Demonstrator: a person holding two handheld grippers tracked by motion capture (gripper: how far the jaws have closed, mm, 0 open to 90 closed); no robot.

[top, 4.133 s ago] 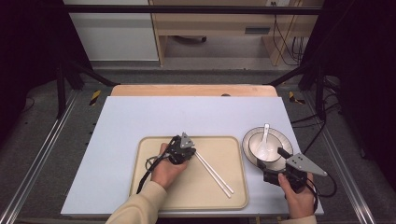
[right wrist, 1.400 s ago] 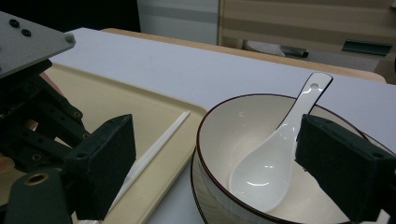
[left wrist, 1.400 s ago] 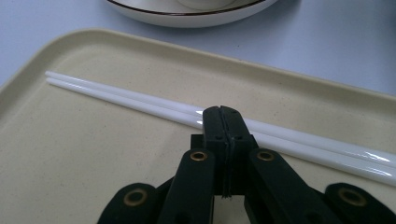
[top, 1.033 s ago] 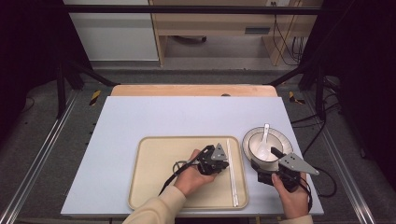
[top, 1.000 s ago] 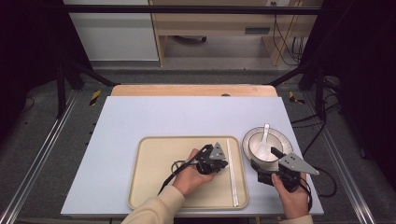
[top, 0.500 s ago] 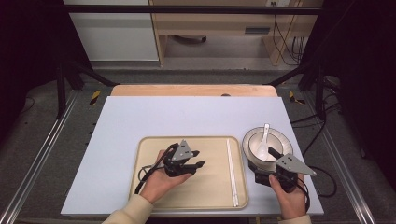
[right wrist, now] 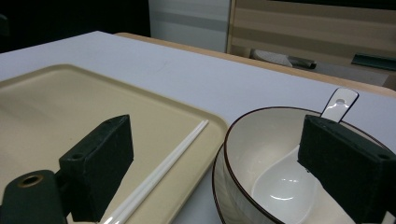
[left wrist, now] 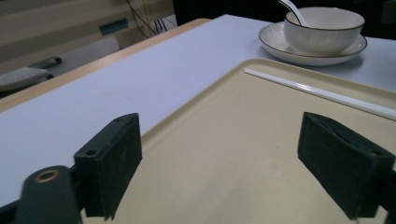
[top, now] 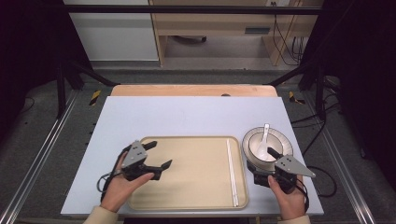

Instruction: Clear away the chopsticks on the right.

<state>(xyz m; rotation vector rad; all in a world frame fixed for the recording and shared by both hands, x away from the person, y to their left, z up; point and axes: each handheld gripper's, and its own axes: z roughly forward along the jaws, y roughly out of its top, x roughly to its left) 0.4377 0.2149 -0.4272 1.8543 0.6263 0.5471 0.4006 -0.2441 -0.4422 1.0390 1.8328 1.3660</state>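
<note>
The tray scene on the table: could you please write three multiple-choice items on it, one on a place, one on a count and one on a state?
1. Where do the chopsticks lie?
A. along the right edge of the tray
B. across the bowl
C. on the bare table left of the tray

2. How many spoons sit in the bowl?
A. none
B. one
C. three

3. How do the jaws of the left gripper stand?
A. shut on the chopsticks
B. shut on the spoon
C. open with nothing between them

Answers:
1 A: the high view shows the white pair parallel to the tray's right rim, inside it.
2 B: a single white spoon rests in the bowl, its handle over the far rim.
3 C: the left gripper view shows both pads wide apart above bare tray; the jaws have just been opening.
</note>
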